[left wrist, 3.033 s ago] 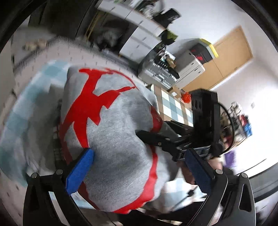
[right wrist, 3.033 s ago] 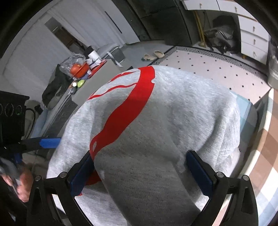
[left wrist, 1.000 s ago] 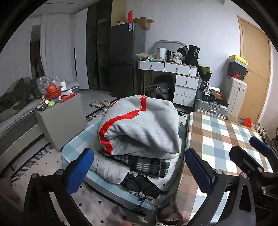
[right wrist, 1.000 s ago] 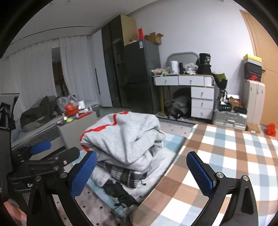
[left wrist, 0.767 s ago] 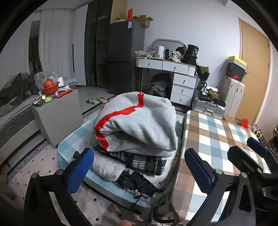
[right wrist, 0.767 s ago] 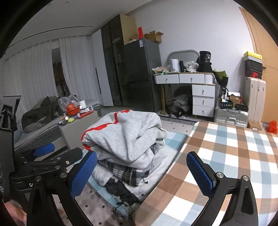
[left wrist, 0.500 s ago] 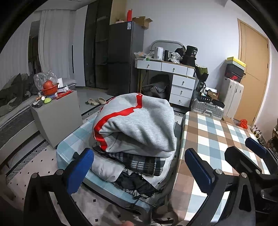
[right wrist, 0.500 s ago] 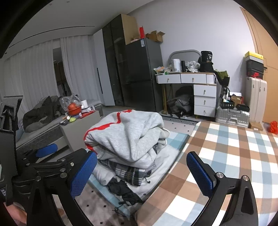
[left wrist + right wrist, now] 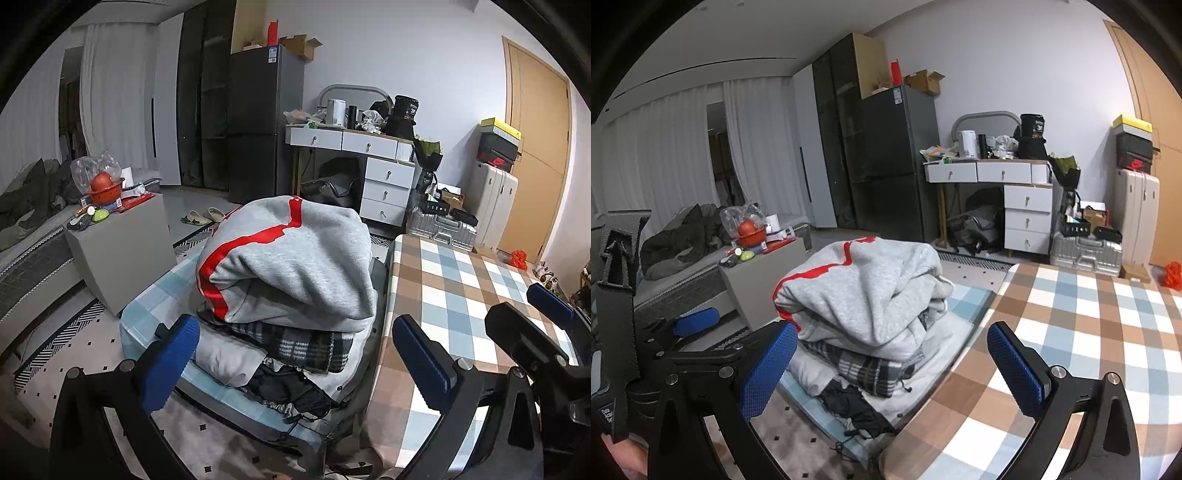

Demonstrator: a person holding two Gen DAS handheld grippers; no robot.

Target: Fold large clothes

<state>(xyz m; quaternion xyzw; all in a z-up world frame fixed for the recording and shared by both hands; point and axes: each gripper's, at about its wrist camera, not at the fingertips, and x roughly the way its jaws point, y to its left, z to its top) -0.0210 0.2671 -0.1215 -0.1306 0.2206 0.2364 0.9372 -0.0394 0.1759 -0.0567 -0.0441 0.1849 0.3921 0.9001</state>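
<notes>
Beside the checked table [image 9: 461, 280], folded grey sweatshirt [image 9: 295, 266] tops a clothes pile.

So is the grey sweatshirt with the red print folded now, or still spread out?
Folded: the grey sweatshirt sits as a doubled-over bundle atop the clothes pile, both grippers open and clear.

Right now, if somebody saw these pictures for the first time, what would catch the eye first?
First the grey sweatshirt with the red stripe, folded and lying on top of a pile of clothes beside the checked table. Next, the blue pads of the open left claw and the open right claw, both empty, framing that pile from the near side.
</notes>
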